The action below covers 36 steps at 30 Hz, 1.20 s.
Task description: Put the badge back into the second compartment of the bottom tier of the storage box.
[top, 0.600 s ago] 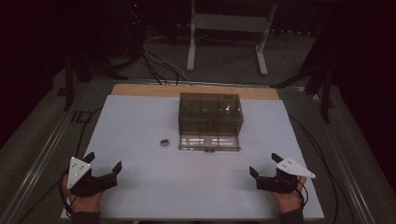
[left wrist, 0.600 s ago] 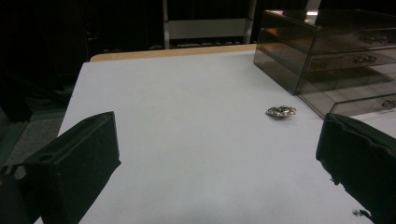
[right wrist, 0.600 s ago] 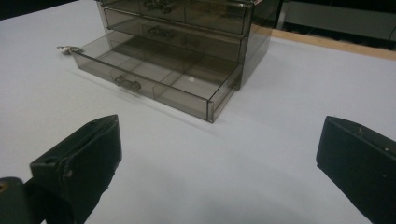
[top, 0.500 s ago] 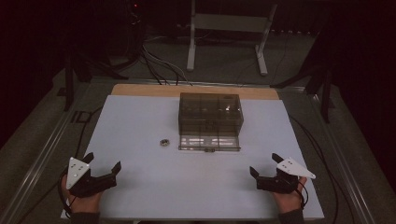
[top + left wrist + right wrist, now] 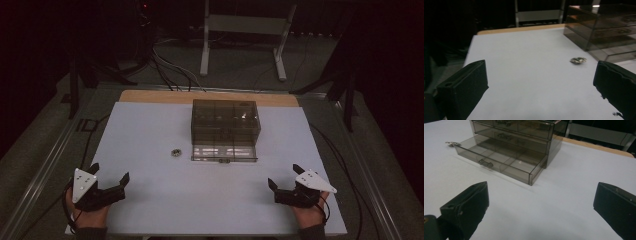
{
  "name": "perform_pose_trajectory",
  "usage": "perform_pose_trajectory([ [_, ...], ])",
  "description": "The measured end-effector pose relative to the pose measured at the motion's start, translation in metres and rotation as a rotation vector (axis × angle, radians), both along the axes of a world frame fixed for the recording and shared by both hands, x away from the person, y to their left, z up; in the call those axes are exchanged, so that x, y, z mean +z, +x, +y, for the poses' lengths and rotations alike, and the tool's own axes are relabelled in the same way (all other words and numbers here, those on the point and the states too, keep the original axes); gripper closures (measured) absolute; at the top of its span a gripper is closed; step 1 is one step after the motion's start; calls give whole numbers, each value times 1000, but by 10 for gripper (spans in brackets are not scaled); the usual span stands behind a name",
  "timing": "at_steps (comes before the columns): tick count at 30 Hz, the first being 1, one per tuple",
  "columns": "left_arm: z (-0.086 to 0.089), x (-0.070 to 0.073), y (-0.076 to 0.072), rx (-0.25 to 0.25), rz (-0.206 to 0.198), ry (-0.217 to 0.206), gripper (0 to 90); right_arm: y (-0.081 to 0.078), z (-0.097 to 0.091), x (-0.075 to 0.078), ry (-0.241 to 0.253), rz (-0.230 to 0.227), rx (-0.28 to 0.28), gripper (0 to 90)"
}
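Observation:
A smoky clear drawer cabinet (image 5: 225,121) stands mid-table, its bottom drawer (image 5: 224,152) pulled out toward me; the drawer (image 5: 499,161) looks bare inside and has a small knob (image 5: 485,163). A small metal piece (image 5: 175,152) lies on the white table left of the drawer, and the same metal piece (image 5: 578,60) is ahead of my left jaws. My left gripper (image 5: 109,175) rests open at the near left corner with nothing between its jaws. At the near right, my right gripper (image 5: 285,176) is open and holds nothing.
The white table top (image 5: 150,125) has a wooden strip (image 5: 150,96) along its far edge. A white metal stand (image 5: 245,30) and cables (image 5: 170,65) lie on the floor beyond. Metal rails (image 5: 45,165) run along both table sides.

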<state>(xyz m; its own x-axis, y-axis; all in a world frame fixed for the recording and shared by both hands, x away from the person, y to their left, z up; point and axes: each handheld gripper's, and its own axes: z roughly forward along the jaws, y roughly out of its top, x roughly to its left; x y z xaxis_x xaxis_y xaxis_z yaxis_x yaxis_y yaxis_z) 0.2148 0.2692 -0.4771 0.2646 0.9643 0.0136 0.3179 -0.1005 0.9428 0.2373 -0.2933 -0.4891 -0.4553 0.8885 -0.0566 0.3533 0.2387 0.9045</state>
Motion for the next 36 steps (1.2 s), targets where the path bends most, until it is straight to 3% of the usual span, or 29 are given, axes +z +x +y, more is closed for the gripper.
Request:
perform_pose_trajectory([
  [4, -2, 5, 1, -2, -1, -16, 3, -1, -1, -1, -6, -5, -22, 6],
  [8, -9, 12, 6, -27, 6, 7, 3, -3, -3, -1, 2, -10, -33, 6],
  [18, -24, 29, 27, -92, 14, 18, 3, -3, -2, -2, 7, -13, -33, 6],
  [36, -56, 36, 66, -152, 13, 17, 12, -4, -2, -2, 22, -11, -37, 6],
])
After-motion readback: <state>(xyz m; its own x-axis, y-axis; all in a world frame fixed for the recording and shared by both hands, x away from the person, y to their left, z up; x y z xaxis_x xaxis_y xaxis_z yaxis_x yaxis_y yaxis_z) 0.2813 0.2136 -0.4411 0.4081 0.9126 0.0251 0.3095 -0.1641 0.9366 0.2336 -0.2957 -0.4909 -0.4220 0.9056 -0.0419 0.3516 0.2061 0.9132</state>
